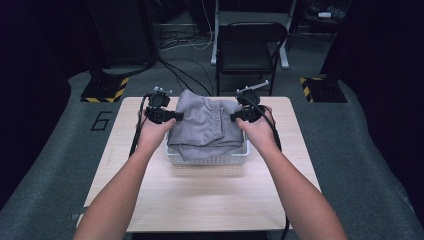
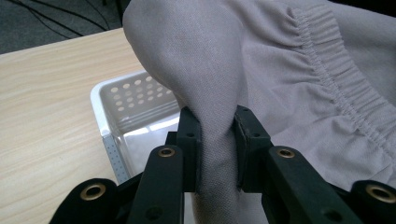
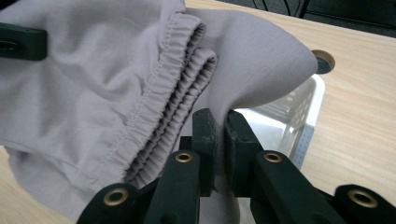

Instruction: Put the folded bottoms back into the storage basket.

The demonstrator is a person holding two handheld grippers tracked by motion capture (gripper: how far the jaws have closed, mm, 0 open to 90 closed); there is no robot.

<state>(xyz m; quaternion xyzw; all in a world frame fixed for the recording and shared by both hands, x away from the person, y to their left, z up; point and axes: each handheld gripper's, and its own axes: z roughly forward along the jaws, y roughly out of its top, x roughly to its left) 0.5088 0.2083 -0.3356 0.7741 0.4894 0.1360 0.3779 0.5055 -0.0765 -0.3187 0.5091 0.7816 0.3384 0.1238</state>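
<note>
Grey garment (image 1: pixel 204 122) draped over white basket (image 1: pixel 210 159), blocking its mouth; bench (image 1: pixel 210 200) in front lay bare.

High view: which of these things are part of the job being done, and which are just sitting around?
In use:
- folded grey fabric garment with elastic waistband
- white perforated plastic basket
- left gripper, shut on the garment
- right gripper, shut on the garment
- light wooden table

Lying about:
- black folding chair
- floor cables

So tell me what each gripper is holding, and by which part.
Both hold the grey garment over the white basket: the left gripper pinches a fold at one side, the right gripper a fold at the opposite side.
</note>
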